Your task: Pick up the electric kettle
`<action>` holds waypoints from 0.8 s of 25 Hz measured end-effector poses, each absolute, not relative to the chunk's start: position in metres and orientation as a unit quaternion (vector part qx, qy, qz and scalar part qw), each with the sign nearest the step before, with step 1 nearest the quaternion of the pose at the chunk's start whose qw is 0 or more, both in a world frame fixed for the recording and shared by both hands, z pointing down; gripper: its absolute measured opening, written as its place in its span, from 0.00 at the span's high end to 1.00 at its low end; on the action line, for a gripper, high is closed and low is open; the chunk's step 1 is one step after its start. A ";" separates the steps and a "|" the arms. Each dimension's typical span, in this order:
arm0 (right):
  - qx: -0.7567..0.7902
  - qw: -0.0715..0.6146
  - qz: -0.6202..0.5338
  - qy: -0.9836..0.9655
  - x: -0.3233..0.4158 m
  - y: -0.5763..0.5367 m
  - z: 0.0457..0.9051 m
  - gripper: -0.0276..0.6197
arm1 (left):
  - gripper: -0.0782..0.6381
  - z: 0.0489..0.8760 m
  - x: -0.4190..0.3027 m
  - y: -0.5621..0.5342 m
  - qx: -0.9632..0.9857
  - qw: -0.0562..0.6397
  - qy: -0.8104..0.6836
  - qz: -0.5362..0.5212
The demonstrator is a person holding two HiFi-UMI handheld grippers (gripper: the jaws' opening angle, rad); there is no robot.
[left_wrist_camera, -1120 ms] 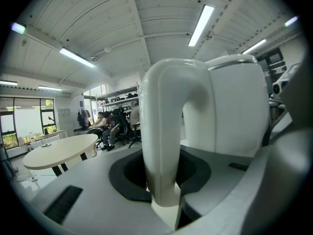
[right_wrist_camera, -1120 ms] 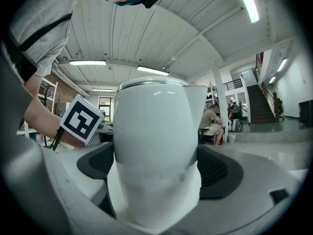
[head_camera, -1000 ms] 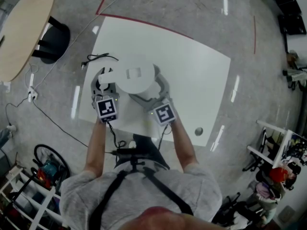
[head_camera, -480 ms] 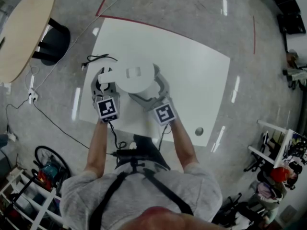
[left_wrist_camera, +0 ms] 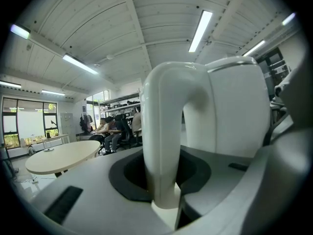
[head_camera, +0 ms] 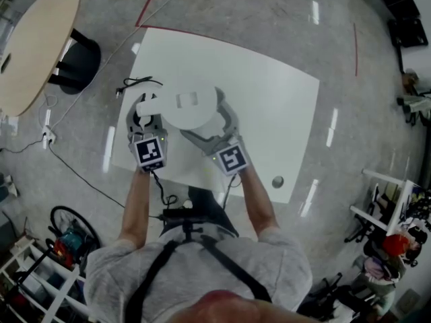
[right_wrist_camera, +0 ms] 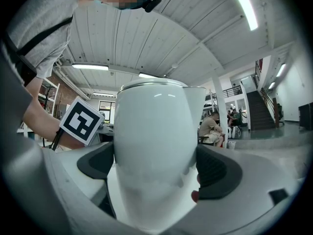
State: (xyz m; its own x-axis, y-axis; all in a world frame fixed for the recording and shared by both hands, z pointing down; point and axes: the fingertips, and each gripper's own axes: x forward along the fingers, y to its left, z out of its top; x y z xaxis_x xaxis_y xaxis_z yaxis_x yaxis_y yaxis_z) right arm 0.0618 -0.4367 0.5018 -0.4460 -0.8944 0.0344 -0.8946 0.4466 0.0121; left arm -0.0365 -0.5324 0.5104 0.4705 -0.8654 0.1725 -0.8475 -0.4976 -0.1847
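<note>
Our left claw [left_wrist_camera: 161, 176] clamps the kettle [head_camera: 190, 103] by its handle [left_wrist_camera: 164, 116], right claw [right_wrist_camera: 155, 170] squeezes its glossy body, which could slip.

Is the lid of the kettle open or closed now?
Closed: the lid lies flat on the kettle, with no gap at its rim.

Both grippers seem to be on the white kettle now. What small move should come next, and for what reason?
Probably raise both grippers together, straight up and level. The left gripper is closed on the handle, and the right gripper clamps the body of the kettle, so the hold looks complete. An even lift should keep it upright over the table.
</note>
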 end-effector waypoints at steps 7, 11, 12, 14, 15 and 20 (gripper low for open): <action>0.527 0.007 -0.007 -0.850 0.061 -0.422 0.480 0.14 | 0.76 0.481 -0.036 -0.517 -0.856 0.041 0.503 -0.114; 0.529 0.003 -0.007 -0.848 0.059 -0.409 0.471 0.14 | 0.76 0.466 -0.035 -0.505 -0.856 0.033 0.505 -0.102; 0.530 0.003 -0.007 -0.848 0.059 -0.406 0.469 0.14 | 0.76 0.462 -0.034 -0.502 -0.857 0.030 0.506 -0.098; 0.532 0.004 -0.006 -0.847 0.059 -0.401 0.466 0.14 | 0.76 0.462 -0.036 -0.496 -0.856 0.029 0.504 -0.108; 0.532 0.006 -0.006 -0.847 0.058 -0.398 0.464 0.14 | 0.76 0.464 -0.037 -0.494 -0.856 0.032 0.503 -0.117; 0.533 0.014 -0.009 -0.846 0.062 -0.388 0.451 0.14 | 0.76 0.451 -0.035 -0.484 -0.857 0.050 0.497 -0.125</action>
State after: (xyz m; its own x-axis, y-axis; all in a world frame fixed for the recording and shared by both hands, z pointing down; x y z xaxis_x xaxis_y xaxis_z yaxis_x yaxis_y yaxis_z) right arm 0.0615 -0.3876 0.4514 -0.4306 -0.9024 0.0146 -0.9019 0.4308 0.0294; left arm -0.0354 -0.4844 0.4510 0.4745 -0.8648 0.1642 -0.8401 -0.5006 -0.2091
